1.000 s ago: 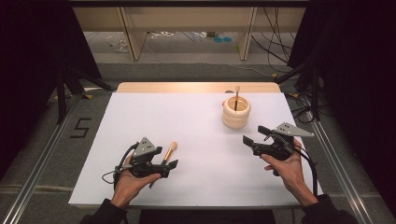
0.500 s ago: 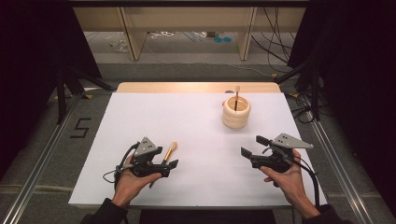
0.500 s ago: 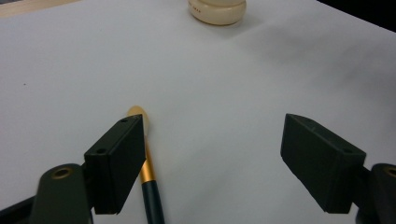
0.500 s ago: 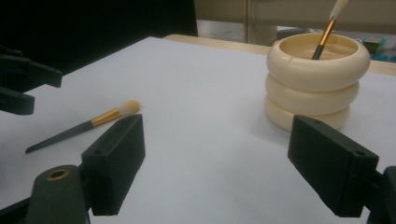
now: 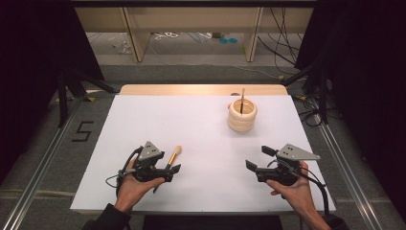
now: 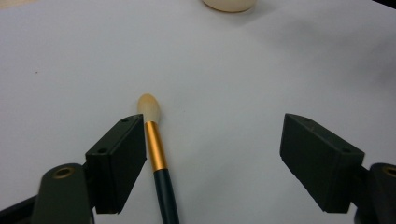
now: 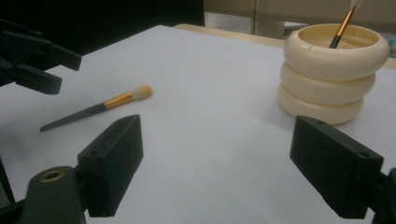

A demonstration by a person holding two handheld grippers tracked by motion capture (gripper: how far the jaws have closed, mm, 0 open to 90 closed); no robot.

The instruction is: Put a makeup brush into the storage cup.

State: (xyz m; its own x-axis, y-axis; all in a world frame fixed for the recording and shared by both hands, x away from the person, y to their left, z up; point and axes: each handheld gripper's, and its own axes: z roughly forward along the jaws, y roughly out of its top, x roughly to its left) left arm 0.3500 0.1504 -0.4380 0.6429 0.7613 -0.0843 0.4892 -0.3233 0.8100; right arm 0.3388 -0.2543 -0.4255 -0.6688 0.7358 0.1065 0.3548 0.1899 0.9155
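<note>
So, halfway done: one brush (image 5: pixel 242 100) stands in the ringed cream holder (image 5: pixel 242 116) across the white table (image 5: pixel 201 120).
The other brush (image 6: pixel 156 154) lies flat between my left gripper's (image 6: pixel 219 154) wide-apart jaws, ungrabbed; my right gripper (image 7: pixel 224 168) hovers open, empty.

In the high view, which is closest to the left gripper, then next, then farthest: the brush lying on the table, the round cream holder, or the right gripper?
From the left gripper:
1. Makeup brush, lying on the table right between its open jaws.
2. Right gripper, across the table's near side.
3. Cream ringed holder, far back on the right, with another brush standing in it.
</note>
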